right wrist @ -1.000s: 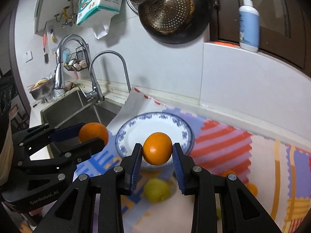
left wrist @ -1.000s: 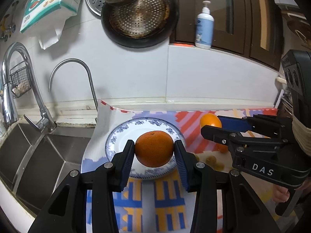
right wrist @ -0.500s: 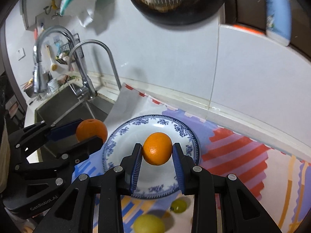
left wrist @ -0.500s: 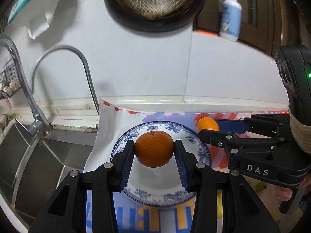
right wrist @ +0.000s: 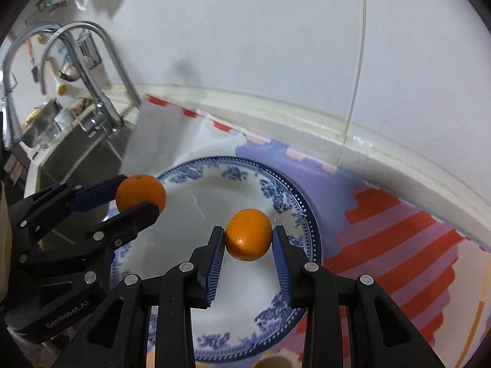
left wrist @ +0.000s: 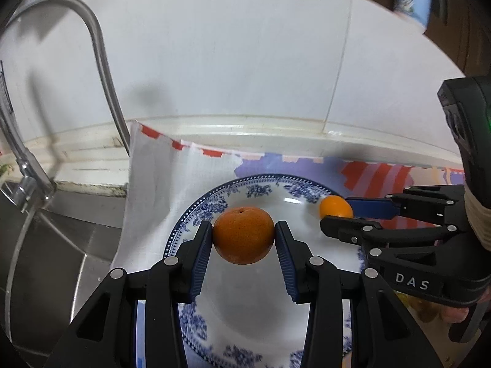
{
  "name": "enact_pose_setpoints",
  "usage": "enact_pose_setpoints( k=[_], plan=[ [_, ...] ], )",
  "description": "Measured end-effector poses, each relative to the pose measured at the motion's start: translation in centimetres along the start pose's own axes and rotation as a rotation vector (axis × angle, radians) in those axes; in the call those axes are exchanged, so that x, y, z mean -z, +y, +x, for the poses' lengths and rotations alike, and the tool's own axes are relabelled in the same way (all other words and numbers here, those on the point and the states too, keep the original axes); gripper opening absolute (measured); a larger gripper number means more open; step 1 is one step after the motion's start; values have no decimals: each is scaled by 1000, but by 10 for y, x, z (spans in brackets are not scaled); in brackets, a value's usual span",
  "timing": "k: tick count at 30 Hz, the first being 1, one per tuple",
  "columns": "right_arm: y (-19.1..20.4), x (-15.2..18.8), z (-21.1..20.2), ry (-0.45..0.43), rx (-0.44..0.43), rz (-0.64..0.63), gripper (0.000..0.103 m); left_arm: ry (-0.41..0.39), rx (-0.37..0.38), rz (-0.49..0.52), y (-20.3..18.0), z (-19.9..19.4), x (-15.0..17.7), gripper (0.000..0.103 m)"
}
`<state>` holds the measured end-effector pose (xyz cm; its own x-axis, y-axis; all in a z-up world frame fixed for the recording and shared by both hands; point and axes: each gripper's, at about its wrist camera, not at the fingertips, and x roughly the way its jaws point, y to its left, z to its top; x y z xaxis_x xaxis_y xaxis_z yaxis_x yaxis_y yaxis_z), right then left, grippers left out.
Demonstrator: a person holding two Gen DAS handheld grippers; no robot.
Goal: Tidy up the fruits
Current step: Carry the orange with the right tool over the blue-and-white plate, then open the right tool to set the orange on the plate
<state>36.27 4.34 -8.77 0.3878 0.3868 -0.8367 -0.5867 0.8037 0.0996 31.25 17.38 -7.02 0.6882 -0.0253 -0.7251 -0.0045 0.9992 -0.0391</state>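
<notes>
Now that both grippers have dropped toward the counter over the last second, the plate [left wrist: 196, 214] fills the lower half of each wrist view where it was a small disc further off. My left gripper [left wrist: 244, 239] is clamped on the darker orange [left wrist: 243, 234], both blue pads pressed against its sides, and it hangs over the left part of the plate. My right gripper [right wrist: 248, 240] is likewise closed on the lighter orange [right wrist: 248, 234], over the right part, near the patterned rim. From the left view I can see the right gripper [left wrist: 337, 214] and its orange [left wrist: 336, 207] reaching in from the side; from the right view, the left gripper [right wrist: 138, 197] and its fruit [right wrist: 141, 193] show the same arrangement mirrored.

Neither orange looks to be touching the plate yet; I judge both are slightly above it, though the fisheye makes height hard to read. The bottle, pan and tissue pack have slid out of the top of both views, which fits a forward, downward tilt. The small yellow fruits on the mat [right wrist: 399, 230] that I saw earlier are now mostly hidden under the grippers.

For the task this means the carry is nearly over: both fruits are over their target, well apart from each other, and what I think remains is a short descent and release.
</notes>
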Motion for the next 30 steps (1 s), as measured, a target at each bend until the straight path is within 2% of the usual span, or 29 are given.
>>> enact_pose_setpoints(
  k=[8,16,19,21,30],
  plan=[
    [-7,-2,20,43,7,11,33,60,10,5,2,30,8,41],
    [-7,-3,25,48,3,13,33,89,3,6,3,35,9,44],
    [-7,-3,23,37,-6,10,33,60,-10,8,2,25,7,53],
    [-6,-2,20,34,-4,11,39,42,-33,17,1,16,5,54],
    [2,9,-34,-84,35,5,40,-84,-73,4,-14,-47,7,63]
  ],
)
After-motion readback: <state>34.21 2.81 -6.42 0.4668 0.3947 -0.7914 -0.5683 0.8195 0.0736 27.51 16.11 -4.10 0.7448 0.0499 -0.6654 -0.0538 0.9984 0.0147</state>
